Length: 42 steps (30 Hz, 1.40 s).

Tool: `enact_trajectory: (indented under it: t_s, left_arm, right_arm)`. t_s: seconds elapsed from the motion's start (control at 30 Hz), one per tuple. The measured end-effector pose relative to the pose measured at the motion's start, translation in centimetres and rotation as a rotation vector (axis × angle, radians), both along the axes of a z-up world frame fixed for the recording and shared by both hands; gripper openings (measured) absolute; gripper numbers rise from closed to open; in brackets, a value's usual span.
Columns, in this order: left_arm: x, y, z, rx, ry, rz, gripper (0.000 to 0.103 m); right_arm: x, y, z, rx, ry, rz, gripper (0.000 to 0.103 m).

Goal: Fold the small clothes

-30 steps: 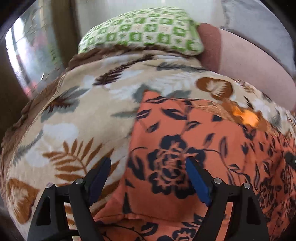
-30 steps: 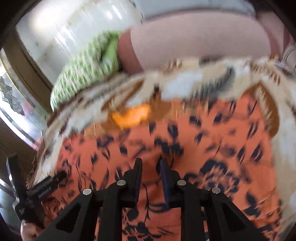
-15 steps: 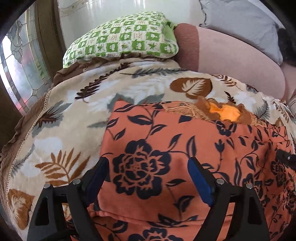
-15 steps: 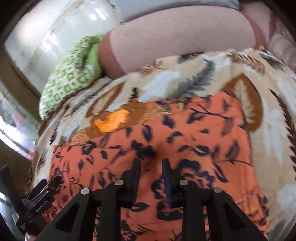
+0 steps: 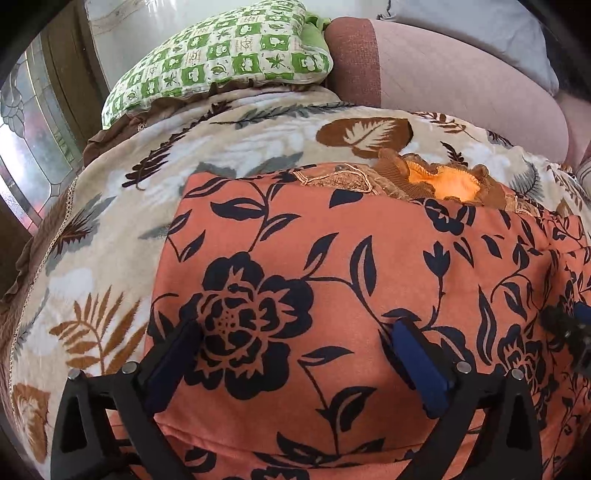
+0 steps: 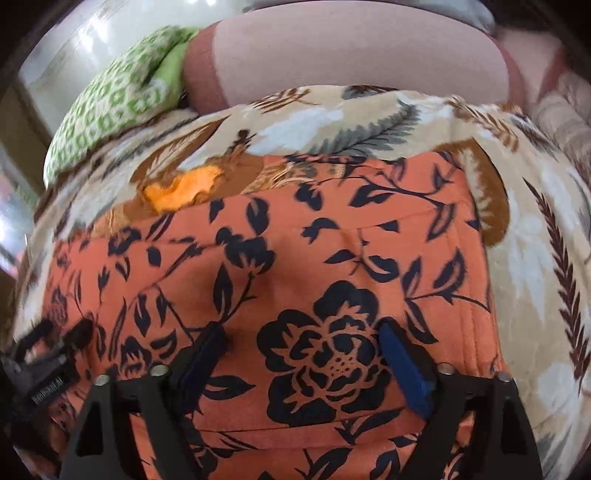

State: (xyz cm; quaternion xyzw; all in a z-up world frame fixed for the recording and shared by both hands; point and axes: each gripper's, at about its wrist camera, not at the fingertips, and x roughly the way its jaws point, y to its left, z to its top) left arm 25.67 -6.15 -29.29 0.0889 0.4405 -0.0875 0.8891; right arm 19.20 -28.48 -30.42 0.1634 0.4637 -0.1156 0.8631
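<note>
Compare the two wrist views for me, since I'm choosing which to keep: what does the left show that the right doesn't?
Only the left wrist view: the stained-glass window and the grey cushion.

Only the right wrist view: the orange floral garment's right edge against the leaf-print blanket.

Both: the garment, its orange frilled collar, the green checked pillow, the pink sofa arm, and the open left gripper and right gripper, jaws just widened, gripping nothing.
</note>
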Motion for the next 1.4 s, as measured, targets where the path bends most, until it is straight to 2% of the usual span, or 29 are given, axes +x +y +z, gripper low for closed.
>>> enact_trajectory:
  t_s: [0.07, 0.2, 0.37, 0.43, 0.57, 0.67, 0.7, 0.73, 0.77, 0.8, 0.83, 0.9, 1.03, 1.17, 1.3, 1.4]
  left_arm:
    - [0.0, 0.0, 0.0, -0.004, -0.002, -0.003, 0.103]
    - [0.1, 0.0, -0.1, 0.000, 0.002, -0.004, 0.103]
    - [0.6, -0.1, 0.1, 0.006, 0.050, -0.008, 0.103]
    - [0.6, 0.2, 0.5, -0.013, 0.064, 0.003, 0.103]
    - [-0.7, 1.3, 2.2, -0.081, 0.020, 0.051, 0.103]
    - [-2.0, 1.6, 3.1, -0.056, -0.046, 0.050, 0.103]
    - [-2.3, 1.6, 3.2, -0.049, -0.057, 0.045, 0.103]
    - [-2.5, 1.6, 3.1, -0.043, -0.052, 0.036, 0.103]
    - [-2.4, 1.5, 2.8, -0.035, -0.034, 0.026, 0.103]
    - [-2.3, 1.4, 2.2, -0.027, -0.003, 0.022, 0.103]
    - [-2.0, 1.4, 1.5, -0.026, 0.037, 0.020, 0.103]
    - [-1.3, 1.4, -0.4, -0.024, 0.122, 0.035, 0.103]
    - [-1.6, 1.4, 1.0, -0.032, 0.051, 0.064, 0.103]
    - [-1.9, 1.2, 2.5, -0.005, -0.074, 0.098, 0.103]
    - [-1.9, 1.6, 2.5, -0.025, -0.090, 0.119, 0.103]
    - [-1.6, 1.9, 2.0, -0.006, -0.090, 0.117, 0.103]
  right_arm:
    - [0.0, 0.4, -0.2, -0.041, 0.006, 0.001, 0.093]
    - [0.1, 0.3, -0.4, -0.040, 0.011, 0.002, 0.095]
    - [0.2, 0.9, -0.6, -0.071, 0.004, -0.002, 0.097]
    - [0.1, 0.9, -0.5, -0.068, -0.004, -0.008, 0.097]
    - [-1.0, -0.1, 1.0, -0.006, -0.045, -0.031, 0.096]
    - [-2.9, -1.4, 2.5, 0.011, -0.093, -0.082, 0.096]
    - [-3.6, -1.8, 2.8, 0.021, -0.103, -0.090, 0.091]
    - [-4.1, -2.2, 2.9, 0.036, -0.107, -0.094, 0.078]
    - [-4.4, -2.5, 2.7, 0.051, -0.100, -0.095, 0.070]
    - [-4.6, -2.9, 2.1, 0.075, -0.078, -0.096, 0.056]
    - [-4.6, -3.2, 1.3, 0.099, -0.050, -0.096, 0.047]
    - [-4.5, -3.4, 0.5, 0.085, -0.031, -0.094, 0.040]
    - [-4.5, -3.9, 1.2, 0.101, -0.051, -0.085, 0.040]
    - [-4.5, -5.1, 3.2, 0.137, -0.166, -0.105, 0.040]
    - [-2.5, -4.8, 4.2, 0.236, -0.263, -0.038, 0.040]
    - [-0.6, -3.2, 3.8, 0.268, -0.266, 0.031, 0.037]
